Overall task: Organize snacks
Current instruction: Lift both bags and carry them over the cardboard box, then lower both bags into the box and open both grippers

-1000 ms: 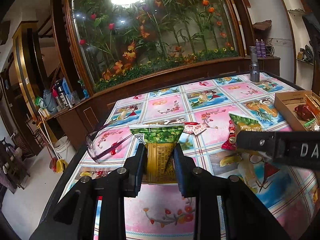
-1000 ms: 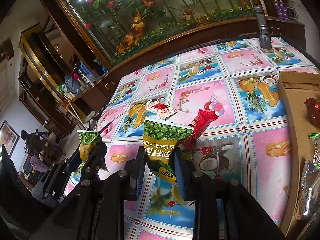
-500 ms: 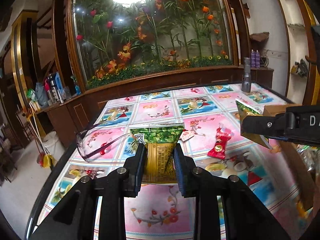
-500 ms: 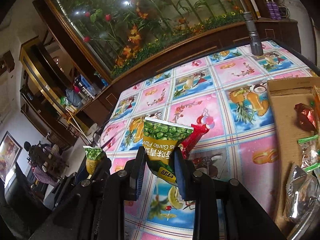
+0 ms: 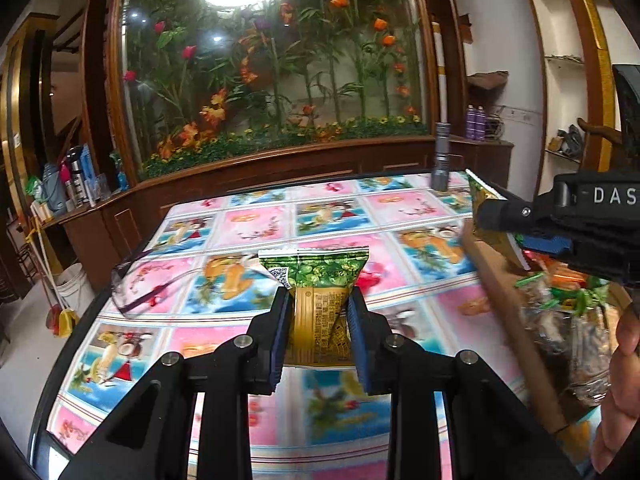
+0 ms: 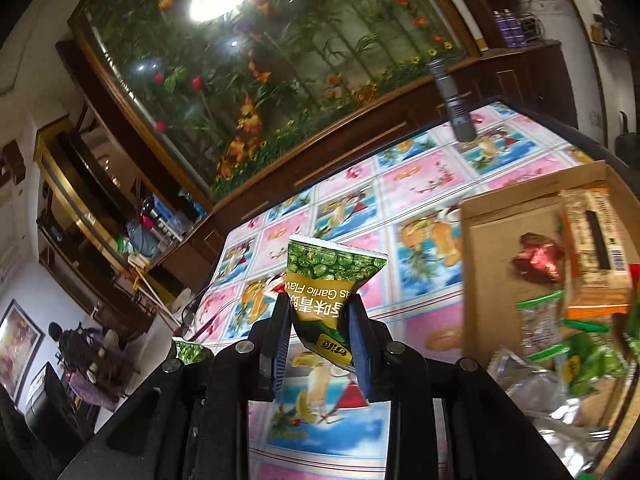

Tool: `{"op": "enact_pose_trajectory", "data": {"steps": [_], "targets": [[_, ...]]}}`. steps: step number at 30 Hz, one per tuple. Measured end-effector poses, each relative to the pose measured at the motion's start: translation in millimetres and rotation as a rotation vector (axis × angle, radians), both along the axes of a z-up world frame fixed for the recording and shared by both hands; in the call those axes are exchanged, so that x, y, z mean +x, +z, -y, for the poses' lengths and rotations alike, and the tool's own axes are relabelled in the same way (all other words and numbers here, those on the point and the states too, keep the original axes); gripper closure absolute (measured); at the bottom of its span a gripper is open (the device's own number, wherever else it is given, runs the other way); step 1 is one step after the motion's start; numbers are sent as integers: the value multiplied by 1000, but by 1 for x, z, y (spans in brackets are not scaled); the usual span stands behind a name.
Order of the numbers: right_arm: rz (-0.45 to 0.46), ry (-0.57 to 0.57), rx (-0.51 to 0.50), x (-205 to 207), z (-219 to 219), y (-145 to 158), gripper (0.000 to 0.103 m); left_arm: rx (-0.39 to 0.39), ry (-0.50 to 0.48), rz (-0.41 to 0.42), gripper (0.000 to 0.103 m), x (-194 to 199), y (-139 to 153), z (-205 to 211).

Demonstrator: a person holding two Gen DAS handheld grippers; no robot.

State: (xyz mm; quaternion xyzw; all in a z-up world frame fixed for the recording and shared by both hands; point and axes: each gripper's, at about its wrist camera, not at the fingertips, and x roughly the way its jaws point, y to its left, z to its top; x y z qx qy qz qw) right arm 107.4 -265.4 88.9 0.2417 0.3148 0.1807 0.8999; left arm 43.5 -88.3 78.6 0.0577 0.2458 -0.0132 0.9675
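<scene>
Since the earlier frames both grippers have swung toward the cardboard box, which now fills the right of the right wrist view. The left gripper is clenched on a green pea snack packet, its printed back facing the camera, held clear above the patterned tablecloth. The right gripper grips a second green pea packet, labelled garlic flavour, beside the box's near wall. The box holds a red foil sweet, an orange packet and several clear-wrapped snacks, blurred and hard to tell apart. A pair of glasses lies at the table's left edge; a grey torch, apparently, stands upright at the far side. A hand shows at the left view's right margin.
</scene>
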Motion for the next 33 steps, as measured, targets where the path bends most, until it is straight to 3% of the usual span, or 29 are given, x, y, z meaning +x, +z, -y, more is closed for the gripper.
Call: {"op": "enact_pose_trajectory", "data": {"steps": [16,23,29,33], "targets": [[40,-137,-32,-33,105,-2,73,-49,-207,-25,76,-7,12,115],[31,-215,16,-46,160,-10,73,-73,-327,-77,76,-18,4,167],[-38,-236,65,-45,183,-22,73,-59,-395,-160,76,-17,-19,194],[-101,-226,13,-39,176,-31,73,-30,-407,-167,76,-17,-29,197]]}}
